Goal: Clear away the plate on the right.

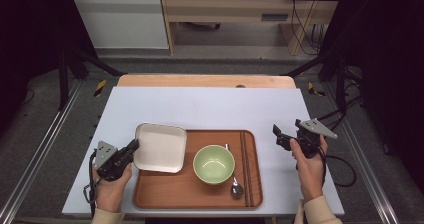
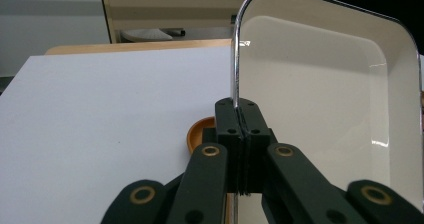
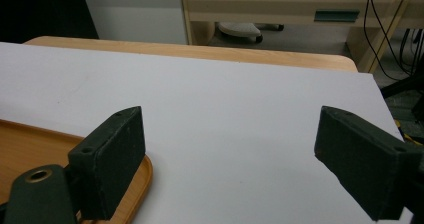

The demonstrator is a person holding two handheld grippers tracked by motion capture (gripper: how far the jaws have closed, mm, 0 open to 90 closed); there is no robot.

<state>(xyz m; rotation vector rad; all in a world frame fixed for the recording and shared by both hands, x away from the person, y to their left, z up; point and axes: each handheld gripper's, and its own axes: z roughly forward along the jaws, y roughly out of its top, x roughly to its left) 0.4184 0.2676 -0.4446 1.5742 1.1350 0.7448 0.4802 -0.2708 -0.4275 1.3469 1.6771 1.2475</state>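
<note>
Plate (image 1: 160, 147), white and square, sits at the tray's (image 1: 200, 194) left end, overhanging its edge; the left gripper (image 1: 134, 145) is clamped on the rim at its left side. Beside it on the tray are a green bowl (image 1: 214, 164), spoon (image 1: 236, 188) and chopsticks (image 1: 245, 166). Right gripper (image 1: 278, 135) hovers over the white surface (image 1: 210, 109), jaws wide apart, gripping nothing.

The high view looks forward and down over the whole table (image 1: 200, 104); both gripper views sit low, facing its far edge, sharing the tray (image 1: 195, 189).
</note>
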